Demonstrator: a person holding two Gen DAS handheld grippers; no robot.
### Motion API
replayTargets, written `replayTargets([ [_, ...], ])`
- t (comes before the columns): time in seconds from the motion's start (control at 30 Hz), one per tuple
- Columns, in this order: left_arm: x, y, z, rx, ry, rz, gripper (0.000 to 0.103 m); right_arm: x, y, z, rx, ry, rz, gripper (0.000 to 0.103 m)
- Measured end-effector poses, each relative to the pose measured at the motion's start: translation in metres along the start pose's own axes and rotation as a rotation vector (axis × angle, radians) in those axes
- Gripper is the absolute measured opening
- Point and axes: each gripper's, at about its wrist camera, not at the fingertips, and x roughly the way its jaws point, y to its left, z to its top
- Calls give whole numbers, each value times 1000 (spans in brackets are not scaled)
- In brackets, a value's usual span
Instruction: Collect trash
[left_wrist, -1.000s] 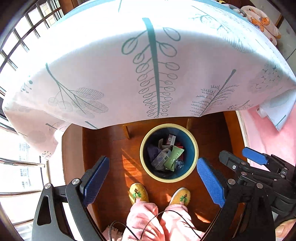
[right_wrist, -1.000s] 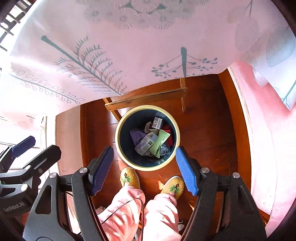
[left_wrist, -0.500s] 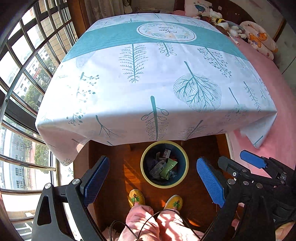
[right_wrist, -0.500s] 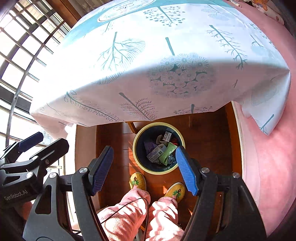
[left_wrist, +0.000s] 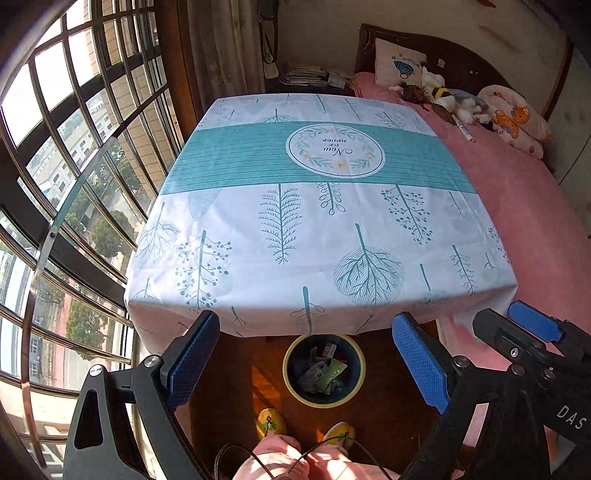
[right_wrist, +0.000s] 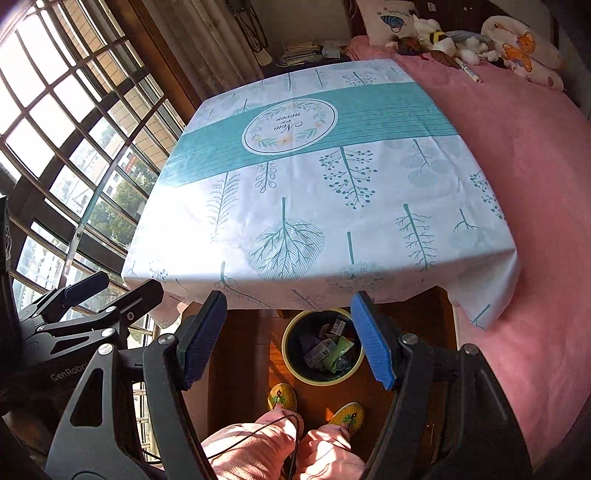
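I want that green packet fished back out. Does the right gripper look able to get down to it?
Probably yes. The right gripper is open and empty, and the green packet lies on top in the uncovered bin, which stands just clear of the table edge.

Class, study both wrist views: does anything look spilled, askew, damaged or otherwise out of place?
Nothing stands out. The trash bin stands upright on the wooden floor, its wrappers inside and none spilled. The tablecloth lies flat. The left gripper and right gripper are open and hold nothing.
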Motion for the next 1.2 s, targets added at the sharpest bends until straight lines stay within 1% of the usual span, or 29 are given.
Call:
replayTargets([
  [0.07,-9,-6,1,7,-16,9,95,-14,6,6,-9,-22,3,67],
  [0.13,-15,-10,3,27,-36,47,95,-23,13,7,-31,-38,-2,67],
  [0.2,-20,-9,6,20,-49,53,95,-28,19,3,-47,-44,-13,67],
  [0.43,-21,-4,8,-9,-43,64,95,-23,24,5,-71,-51,-9,67],
  [0.63,-12,0,10,-26,-36,65,94,-15,25,9,-87,-42,-4,67],
  [1.2,-10,1,13,-30,-42,70,94,-11,26,16,-95,-45,-4,67],
])
